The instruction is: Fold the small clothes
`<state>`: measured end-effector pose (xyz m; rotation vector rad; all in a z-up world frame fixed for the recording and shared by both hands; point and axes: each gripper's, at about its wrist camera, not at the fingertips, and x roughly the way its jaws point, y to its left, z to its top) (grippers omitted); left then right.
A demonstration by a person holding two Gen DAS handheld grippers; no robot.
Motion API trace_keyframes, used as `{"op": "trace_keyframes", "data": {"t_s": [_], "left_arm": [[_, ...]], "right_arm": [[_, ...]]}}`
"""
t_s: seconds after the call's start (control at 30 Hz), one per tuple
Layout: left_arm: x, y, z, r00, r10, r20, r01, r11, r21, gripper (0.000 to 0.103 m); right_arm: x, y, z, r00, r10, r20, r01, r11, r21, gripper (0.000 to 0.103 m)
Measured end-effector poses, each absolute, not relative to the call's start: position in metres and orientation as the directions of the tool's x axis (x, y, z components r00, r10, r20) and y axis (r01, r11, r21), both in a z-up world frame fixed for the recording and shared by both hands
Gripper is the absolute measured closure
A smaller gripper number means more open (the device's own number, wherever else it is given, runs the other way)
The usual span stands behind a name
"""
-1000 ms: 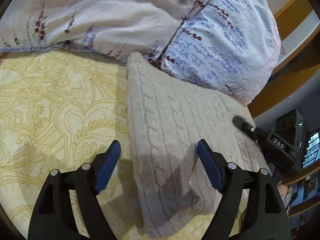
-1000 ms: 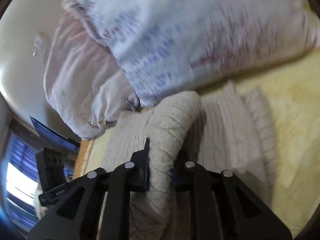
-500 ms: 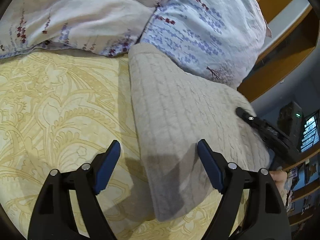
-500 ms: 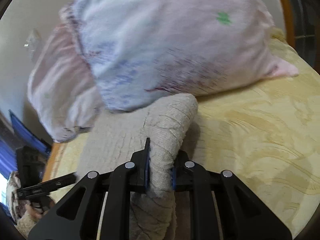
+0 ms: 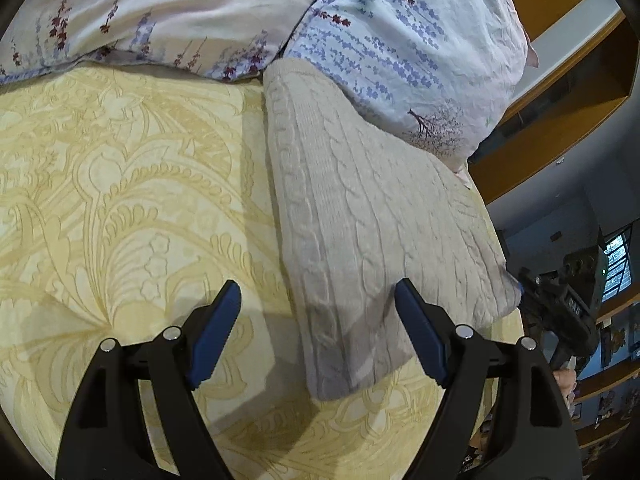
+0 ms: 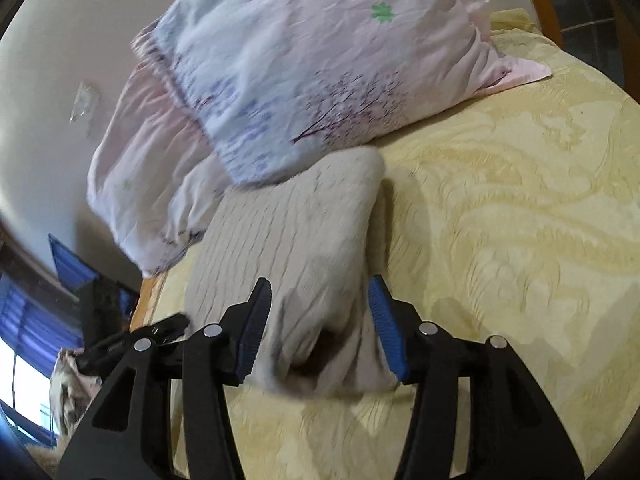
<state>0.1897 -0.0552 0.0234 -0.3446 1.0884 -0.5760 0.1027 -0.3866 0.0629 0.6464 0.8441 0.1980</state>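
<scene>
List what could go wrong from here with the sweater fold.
1. The right gripper has just been opening; its pads no longer press the sweater, whose near corner looks bunched between them and may settle rumpled.
2. The sweater's far end lies against the pillow, so a further fold could drag or catch on it.
3. The left gripper stands open over the sweater's edge and the bedspread; closing there might pinch both.

no readable text, labels or numbers
</scene>
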Motion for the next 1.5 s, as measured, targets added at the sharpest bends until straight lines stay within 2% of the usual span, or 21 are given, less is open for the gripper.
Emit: {"op": "trace_keyframes", "data": {"t_s": [0.07, 0.13, 0.2, 0.3, 0.5, 0.83, 0.97, 1.03, 1.13, 1.17, 1.2, 1.5], "left_arm": [[0.186, -0.056, 0.021, 0.329, -0.598, -0.731, 0.267, 0.801, -0.535, 0.025], [0.184, -0.059, 0.018, 0.322, -0.593, -0.738, 0.269, 0.804, -0.53, 0.026], [0.18, -0.062, 0.017, 0.32, -0.583, -0.747, 0.27, 0.811, -0.519, 0.031], [0.175, -0.068, 0.019, 0.34, -0.549, -0.763, 0.28, 0.834, -0.475, 0.032], [0.166, -0.079, 0.027, 0.382, -0.497, -0.779, 0.318, 0.862, -0.394, 0.03], [0.163, -0.085, 0.021, 0.364, -0.472, -0.803, 0.333, 0.871, -0.361, 0.03], [0.162, -0.088, 0.025, 0.372, -0.467, -0.802, 0.356, 0.87, -0.341, 0.029], [0.163, -0.087, 0.029, 0.375, -0.472, -0.798, 0.363, 0.867, -0.342, 0.025], [0.168, -0.084, 0.039, 0.401, -0.466, -0.789, 0.359, 0.872, -0.332, 0.022], [0.172, -0.084, 0.042, 0.405, -0.462, -0.789, 0.356, 0.874, -0.33, 0.019], [0.176, -0.084, 0.044, 0.409, -0.46, -0.788, 0.353, 0.876, -0.328, 0.019], [0.216, -0.106, 0.044, 0.422, -0.408, -0.809, 0.314, 0.903, -0.292, 0.016]], "right_arm": [[0.098, -0.381, 0.063, 0.651, 0.413, -0.637, 0.075, 0.8, 0.596, 0.05], [0.095, -0.375, 0.06, 0.64, 0.416, -0.646, 0.067, 0.807, 0.586, 0.061], [0.095, -0.369, 0.057, 0.631, 0.422, -0.651, 0.052, 0.815, 0.578, 0.088], [0.09, -0.364, 0.062, 0.654, 0.398, -0.644, 0.026, 0.838, 0.545, 0.092], [0.075, -0.371, 0.079, 0.716, 0.312, -0.625, 0.05, 0.869, 0.491, 0.094], [0.075, -0.372, 0.046, 0.631, 0.234, -0.74, 0.153, 0.897, 0.414, 0.095], [0.075, -0.374, 0.042, 0.618, 0.252, -0.745, 0.156, 0.889, 0.43, 0.094], [0.075, -0.376, 0.044, 0.611, 0.274, -0.742, 0.152, 0.88, 0.45, 0.092], [0.078, -0.387, 0.051, 0.627, 0.342, -0.7, 0.156, 0.825, 0.543, 0.069], [0.081, -0.393, 0.055, 0.645, 0.357, -0.675, 0.16, 0.802, 0.576, 0.058], [0.085, -0.398, 0.058, 0.66, 0.365, -0.657, 0.159, 0.786, 0.597, 0.054], [0.172, -0.419, 0.043, 0.623, 0.392, -0.677, 0.254, 0.718, 0.649, 0.056]]}}
